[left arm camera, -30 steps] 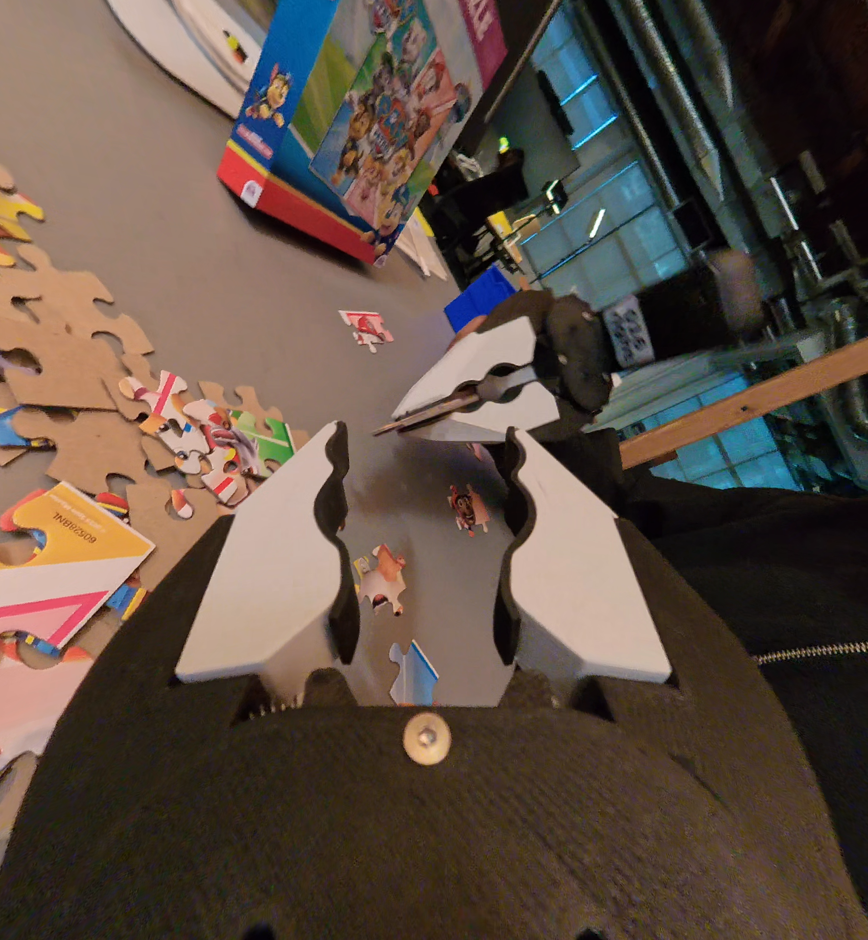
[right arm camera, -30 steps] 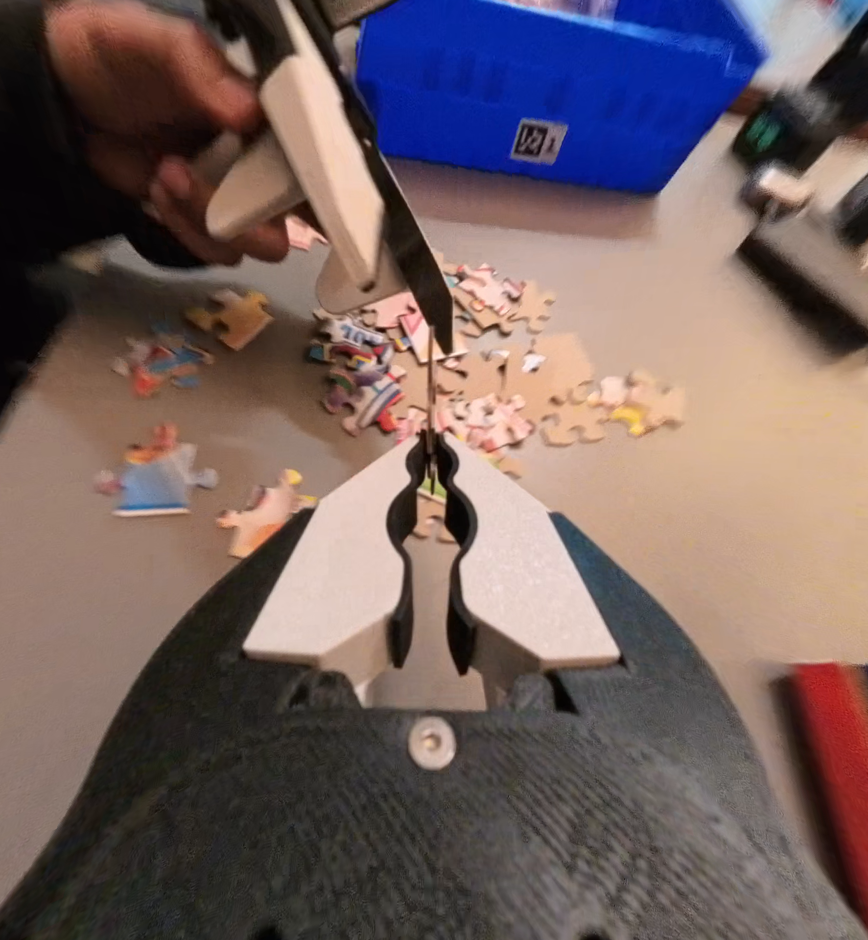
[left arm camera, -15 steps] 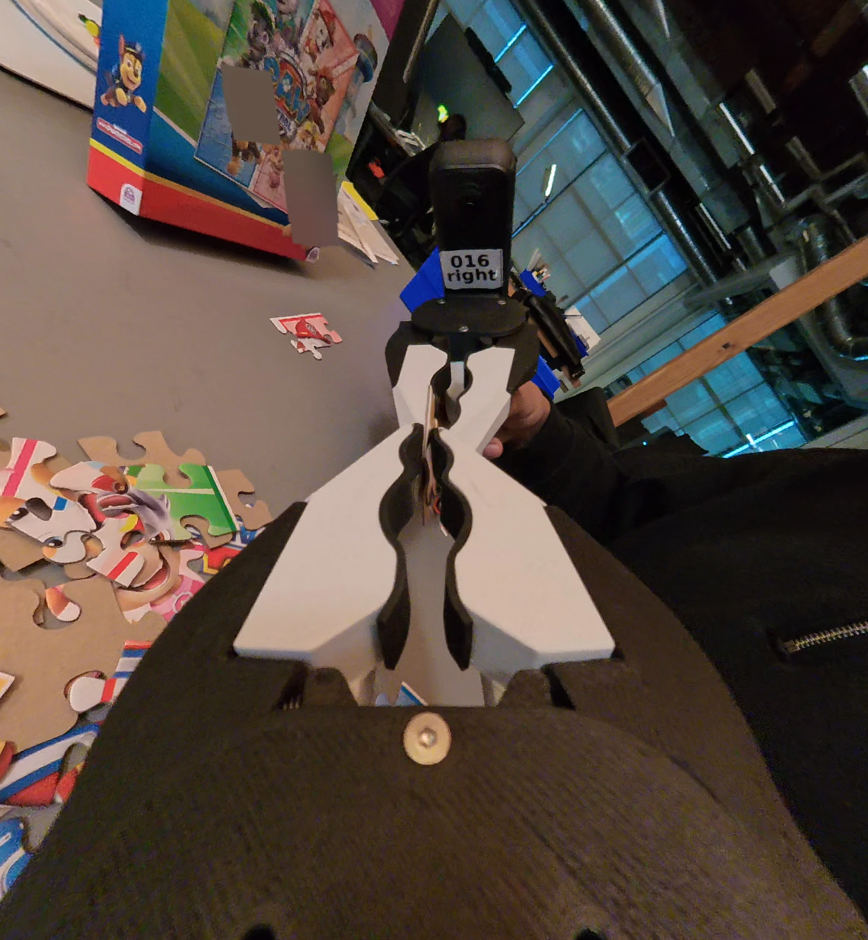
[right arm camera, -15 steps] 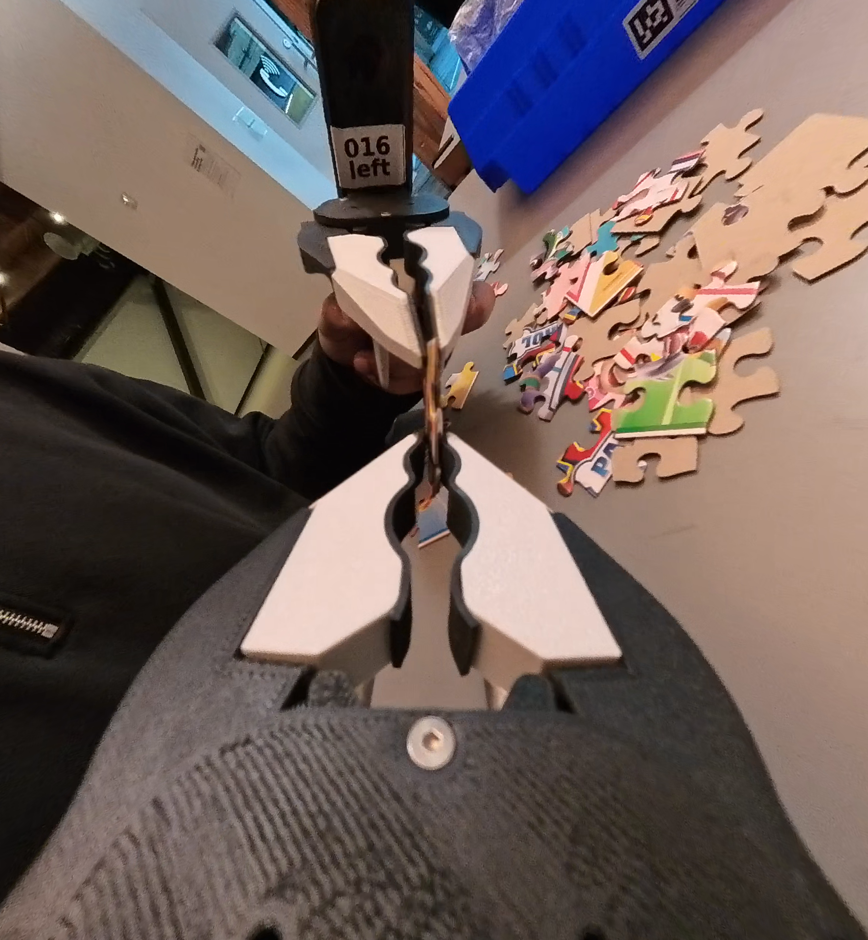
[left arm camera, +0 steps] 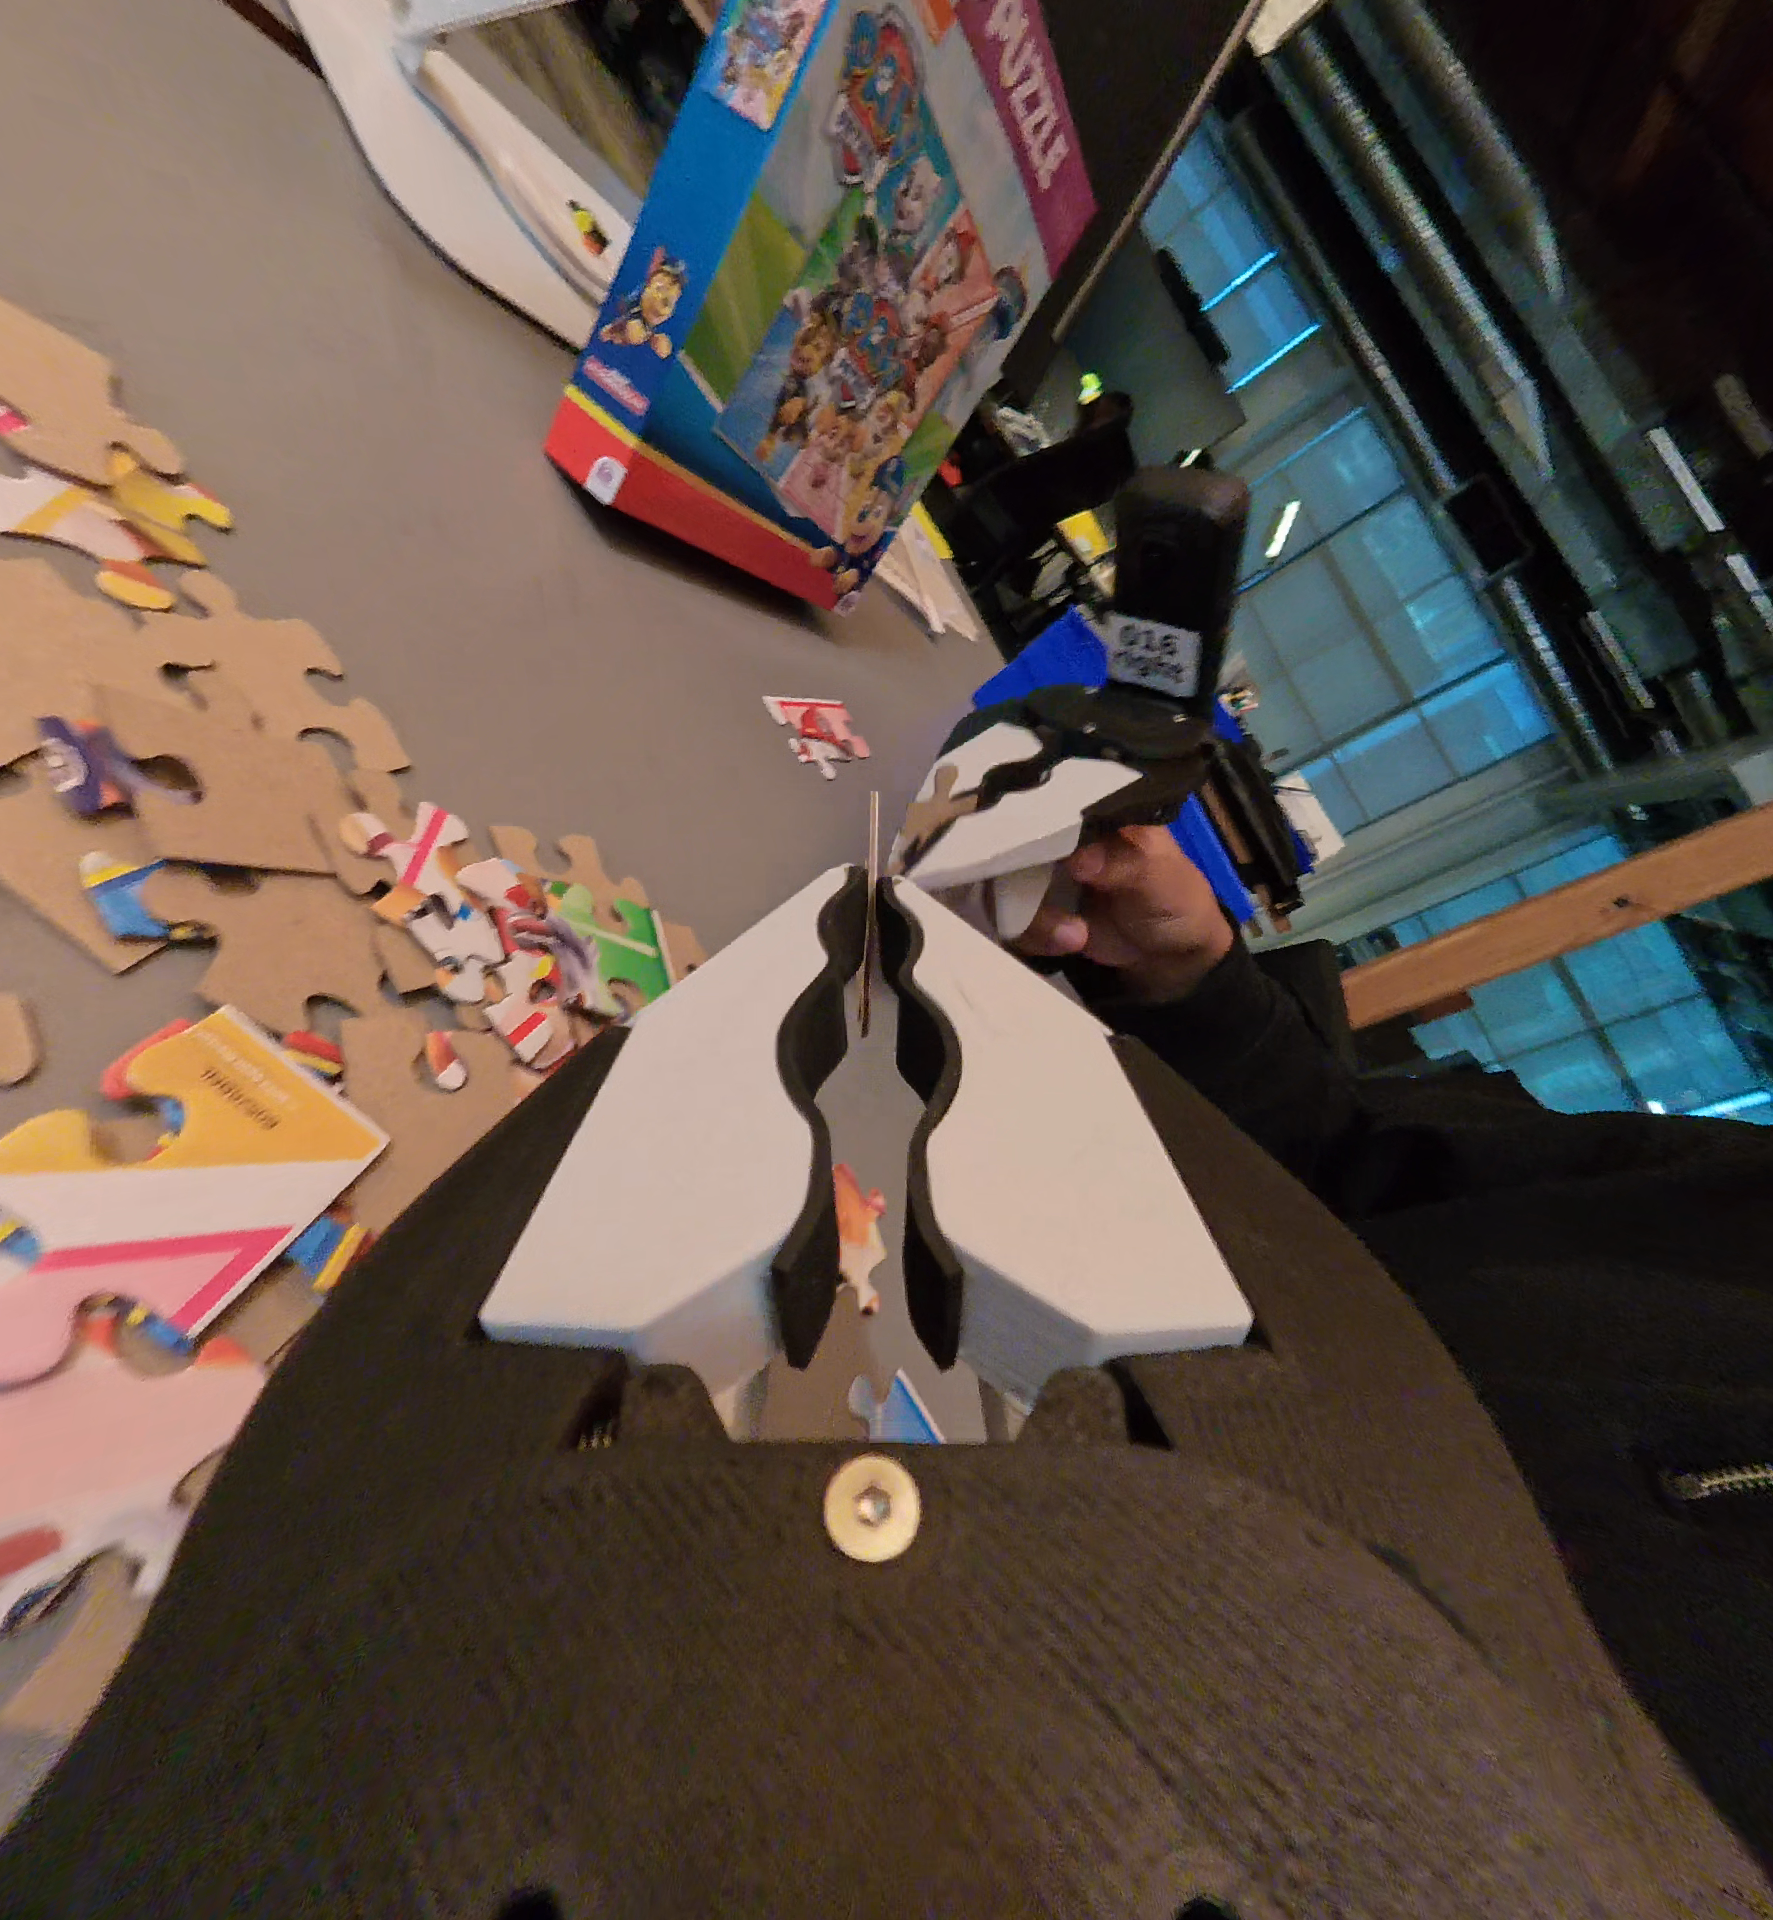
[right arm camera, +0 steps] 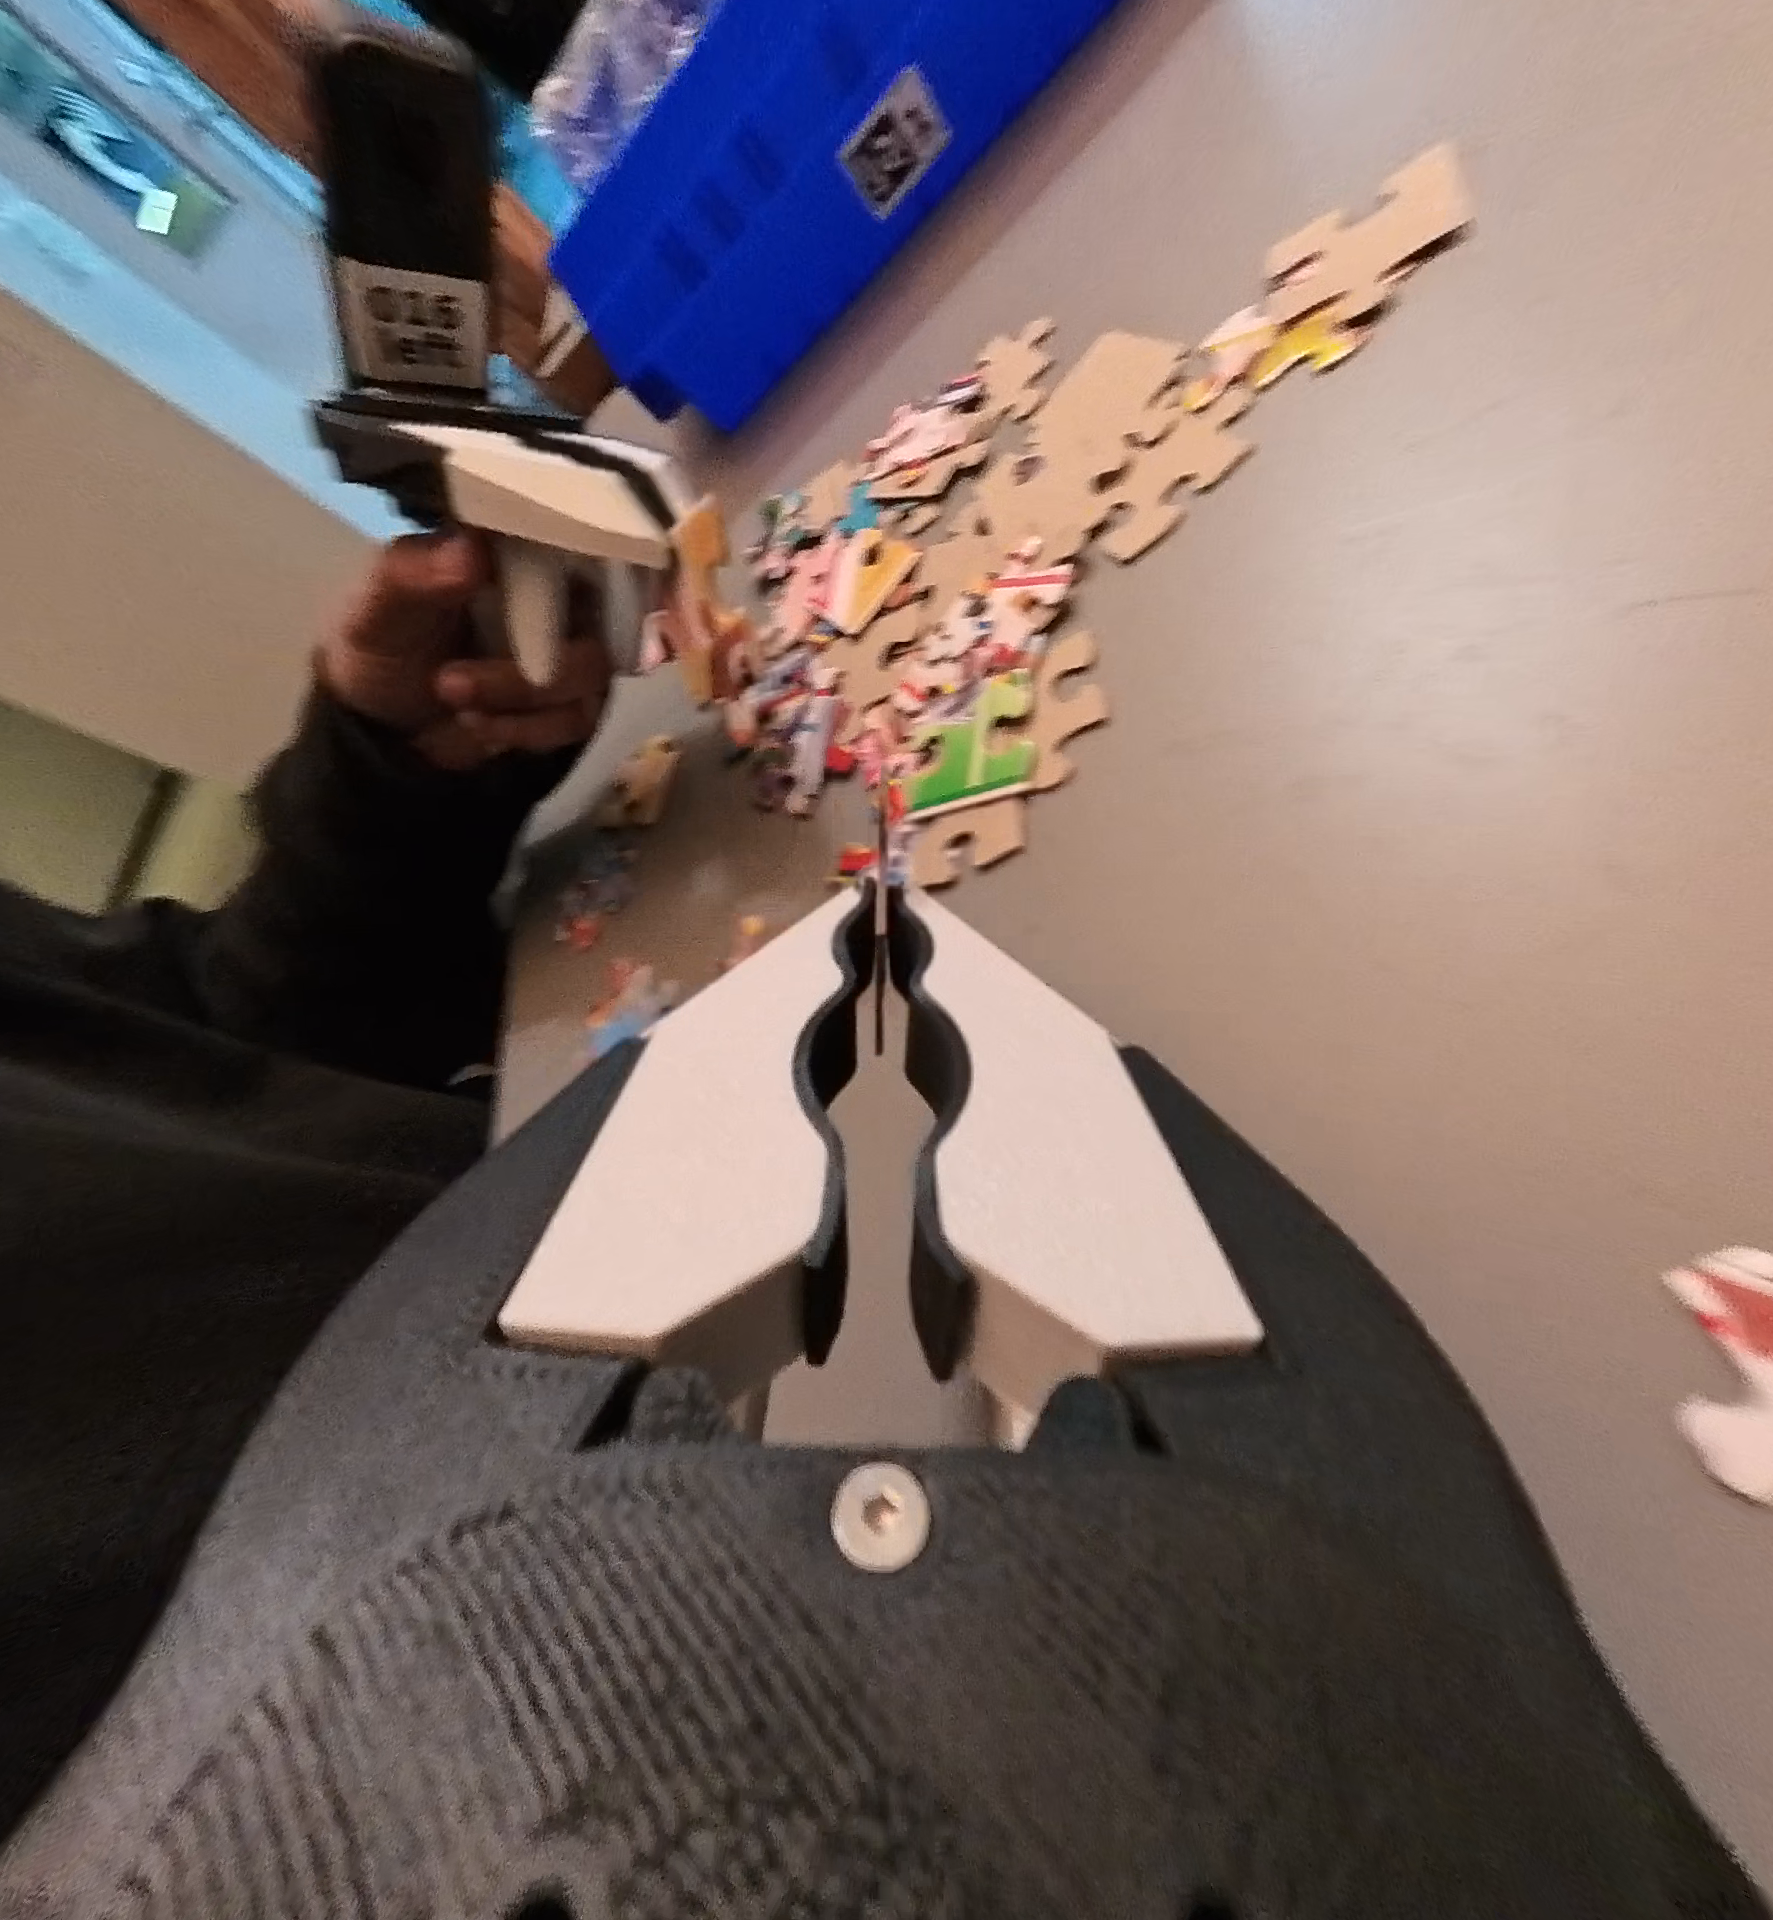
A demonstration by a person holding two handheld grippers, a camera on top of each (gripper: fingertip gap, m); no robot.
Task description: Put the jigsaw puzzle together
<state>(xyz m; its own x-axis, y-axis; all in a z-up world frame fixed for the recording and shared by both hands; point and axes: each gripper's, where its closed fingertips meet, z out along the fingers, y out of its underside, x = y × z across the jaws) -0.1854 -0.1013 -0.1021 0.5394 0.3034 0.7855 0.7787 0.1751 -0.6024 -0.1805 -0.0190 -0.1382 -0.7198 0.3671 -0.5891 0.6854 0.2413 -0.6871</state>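
Pinching a thin jigsaw piece (left arm camera: 869,904) edge-on, left gripper (left arm camera: 869,883) is now clamped tight, having gaped a second ago. Right gripper (right arm camera: 877,920), at its 1 o'clock, nips a second piece (right arm camera: 877,862). Loose pieces (left arm camera: 508,935) lie on the grey table (left arm camera: 394,416) at 9 o'clock, and a puzzle box (left arm camera: 809,312) at 12.

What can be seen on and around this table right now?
table: one, grey, under everything.
loose puzzle pieces: many, colourful fronts or brown backs, heaped on the table.
lone piece: one, red and white, apart from the heap.
puzzle box: one, blue and red, on the table's far side.
bin: one, blue, beyond the heap.
left-held puzzle piece: one, seen edge-on, pinched at the fingertips.
right-held puzzle piece: one, seen edge-on, pinched likewise.
left gripper: white fingers, black pads, closed.
right gripper: same, closed.
sleeve: dark, behind the right gripper.
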